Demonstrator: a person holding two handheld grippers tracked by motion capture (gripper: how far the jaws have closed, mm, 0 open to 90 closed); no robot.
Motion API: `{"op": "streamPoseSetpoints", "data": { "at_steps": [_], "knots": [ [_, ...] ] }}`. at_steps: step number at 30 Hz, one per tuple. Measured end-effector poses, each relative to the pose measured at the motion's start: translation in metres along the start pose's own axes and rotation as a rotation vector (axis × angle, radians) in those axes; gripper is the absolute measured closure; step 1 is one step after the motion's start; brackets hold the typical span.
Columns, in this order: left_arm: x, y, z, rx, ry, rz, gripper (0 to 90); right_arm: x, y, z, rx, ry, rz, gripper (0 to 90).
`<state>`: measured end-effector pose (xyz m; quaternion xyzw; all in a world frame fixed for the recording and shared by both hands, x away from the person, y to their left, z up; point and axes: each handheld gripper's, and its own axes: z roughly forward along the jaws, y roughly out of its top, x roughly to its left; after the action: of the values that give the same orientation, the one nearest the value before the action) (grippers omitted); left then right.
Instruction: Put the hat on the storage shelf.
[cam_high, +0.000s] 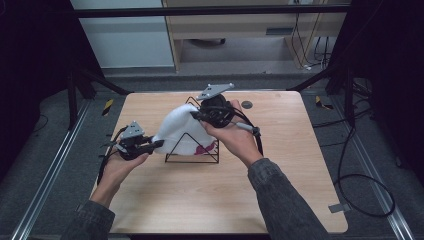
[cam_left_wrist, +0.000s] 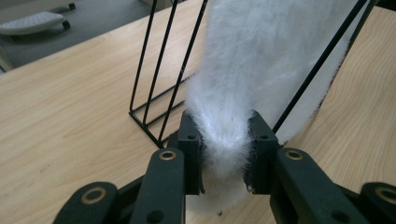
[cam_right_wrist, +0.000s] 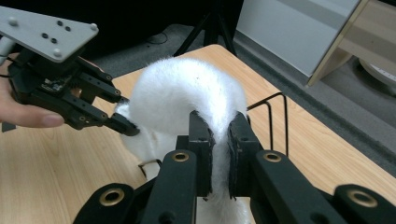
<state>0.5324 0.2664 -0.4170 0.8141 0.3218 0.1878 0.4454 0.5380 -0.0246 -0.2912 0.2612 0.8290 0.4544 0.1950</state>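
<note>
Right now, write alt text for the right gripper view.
The right gripper is shut on a fold of a white fluffy hat above a wooden table. The left gripper, held in a hand, pinches the hat's far edge, and a black wire rack stands behind the hat.

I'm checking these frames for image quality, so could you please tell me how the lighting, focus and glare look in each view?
High view: dim, with dark corners; the white fluffy cloth looks washed out, while the table is evenly lit. Left gripper view: brighter, the cloth's fur soft with little detail, the black wire rack crisp. Right gripper view: the cloth is nearly blown out, the background dark, and the near left gripper sharp.
</note>
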Motion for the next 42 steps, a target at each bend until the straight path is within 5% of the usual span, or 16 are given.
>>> {"op": "streamPoseSetpoints", "data": {
  "at_steps": [17, 42],
  "knots": [
    [-0.002, -0.006, 0.003, 0.019, -0.014, 0.0, 69.5, 0.004, -0.003, 0.005, 0.009, 0.014, 0.0, 82.8],
    [0.002, -0.025, 0.022, 0.137, -0.017, -0.019, 69.7, 0.012, -0.016, 0.028, 0.1, 0.031, 0.008, 77.0]
  ]
}}
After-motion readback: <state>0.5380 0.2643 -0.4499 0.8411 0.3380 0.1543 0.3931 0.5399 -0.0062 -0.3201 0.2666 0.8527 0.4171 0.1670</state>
